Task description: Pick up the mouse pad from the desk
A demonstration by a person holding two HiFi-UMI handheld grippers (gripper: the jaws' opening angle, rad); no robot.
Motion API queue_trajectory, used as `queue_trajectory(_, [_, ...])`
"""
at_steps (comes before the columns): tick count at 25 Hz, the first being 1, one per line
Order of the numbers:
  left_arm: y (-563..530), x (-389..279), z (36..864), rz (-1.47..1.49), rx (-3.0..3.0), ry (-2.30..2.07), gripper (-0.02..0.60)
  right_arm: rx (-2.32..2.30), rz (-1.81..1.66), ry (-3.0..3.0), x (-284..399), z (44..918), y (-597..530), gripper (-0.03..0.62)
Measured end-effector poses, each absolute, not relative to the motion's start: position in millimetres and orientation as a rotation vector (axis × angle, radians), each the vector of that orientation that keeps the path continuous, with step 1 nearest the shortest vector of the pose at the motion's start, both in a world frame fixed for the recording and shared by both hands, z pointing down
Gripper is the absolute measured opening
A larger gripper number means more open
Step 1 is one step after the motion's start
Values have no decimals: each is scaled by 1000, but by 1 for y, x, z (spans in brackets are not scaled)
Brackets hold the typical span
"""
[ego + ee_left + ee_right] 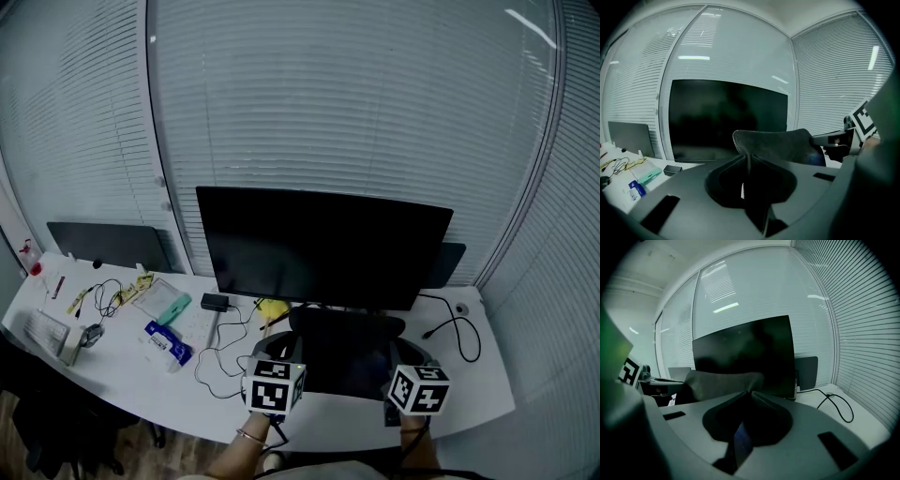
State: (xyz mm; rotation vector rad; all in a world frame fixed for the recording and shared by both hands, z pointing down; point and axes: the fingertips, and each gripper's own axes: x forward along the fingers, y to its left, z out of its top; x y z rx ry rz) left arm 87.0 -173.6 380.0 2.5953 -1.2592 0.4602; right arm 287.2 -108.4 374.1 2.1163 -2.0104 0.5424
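The mouse pad (345, 354) is a dark, floppy sheet hanging between my two grippers, just in front of the monitor's foot. My left gripper (278, 359) is shut on the pad's left edge. In the left gripper view the jaws (749, 158) pinch a fold, and the mouse pad (780, 145) curls up and off to the right. My right gripper (412, 364) is shut on the right edge. In the right gripper view its jaws (749, 393) clamp the mouse pad (723, 383), which stretches away to the left. The pad's far side is hidden.
A wide black monitor (323, 248) stands right behind the pad on the white desk (473, 389). A looped black cable (459, 333) lies to the right. To the left lie a black adapter (215, 302), a teal box (174, 308), a blue packet (167, 343) and thin cables (220, 361).
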Motion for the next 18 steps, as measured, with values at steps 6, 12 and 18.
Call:
queue_trajectory(6, [-173,88,378,445,2599,-1244,49,2122,532,-1997,288,371,-108,52])
queue_trajectory(12, [-178,88,384,451,2599,-1248,49,2117,524,-1999,287,376,-112,52])
queue_trajectory(18, [-178,88,389,464,2596,-1246,49,2118,526,-2002,286,377,-112,52])
